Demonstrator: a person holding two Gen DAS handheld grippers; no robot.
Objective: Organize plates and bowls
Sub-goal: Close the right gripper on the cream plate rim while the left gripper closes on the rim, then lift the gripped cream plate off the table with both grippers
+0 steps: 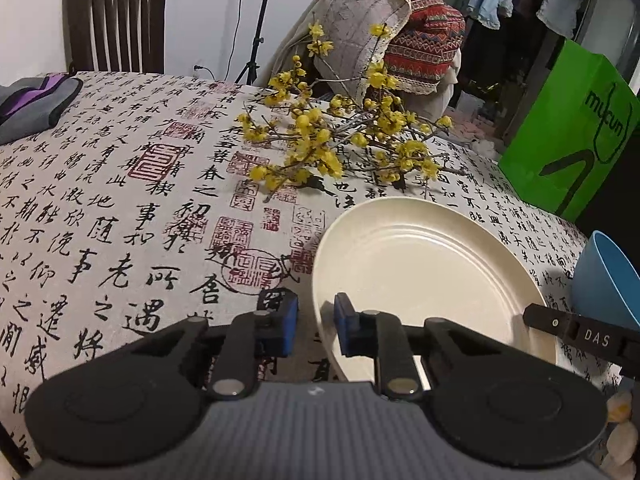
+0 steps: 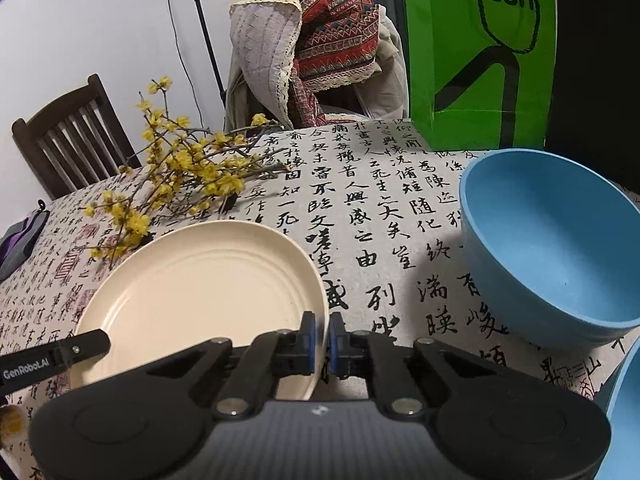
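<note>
A cream plate (image 1: 432, 272) lies on the calligraphy tablecloth (image 1: 120, 208). My left gripper (image 1: 316, 314) straddles the plate's left rim with its blue pads (image 1: 286, 320) narrowly apart; a strip of cloth shows between the outer pad and the rim. In the right wrist view my right gripper (image 2: 323, 332) is shut on the right rim of the cream plate (image 2: 192, 288), with the pads tight against the edge. A blue bowl (image 2: 552, 248) stands upright to the right of the plate, also visible as the blue bowl (image 1: 608, 280) at the left wrist view's edge.
Yellow flowering branches (image 1: 340, 144) lie just behind the plate. A green paper bag (image 2: 480, 52) stands at the far right of the table. A second blue rim (image 2: 626, 412) shows at the lower right. A cloth-draped chair (image 2: 312, 48), a dark wooden chair (image 1: 116, 16) and a grey-purple cloth (image 1: 32, 100) surround the table.
</note>
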